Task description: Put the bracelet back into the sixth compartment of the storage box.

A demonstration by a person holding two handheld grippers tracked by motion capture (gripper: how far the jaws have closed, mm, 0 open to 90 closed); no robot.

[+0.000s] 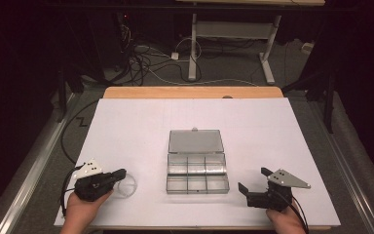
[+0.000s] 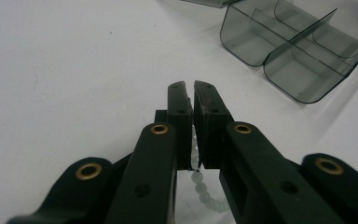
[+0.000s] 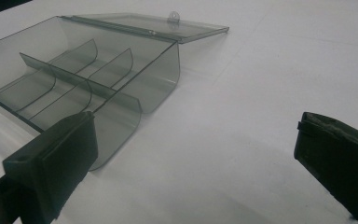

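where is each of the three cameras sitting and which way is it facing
High view: above the person's side, looking forward and down at the table; both hands, left gripper, right gripper.
Left gripper view: rides the left gripper, jaws pinching a bead bracelet.
Right gripper view: rides the right gripper, jaws wide apart.
Shared: all three show the clear compartment box, lid open.

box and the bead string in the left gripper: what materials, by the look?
Box: looks like smoky clear hard plastic, glossy; the dividers and the white sheet show through its walls, and the corners are moulded round. Bead string: small pale, milky-green round beads, slightly shiny; glass, stone or plastic, can't tell. It is pinched in the left gripper.
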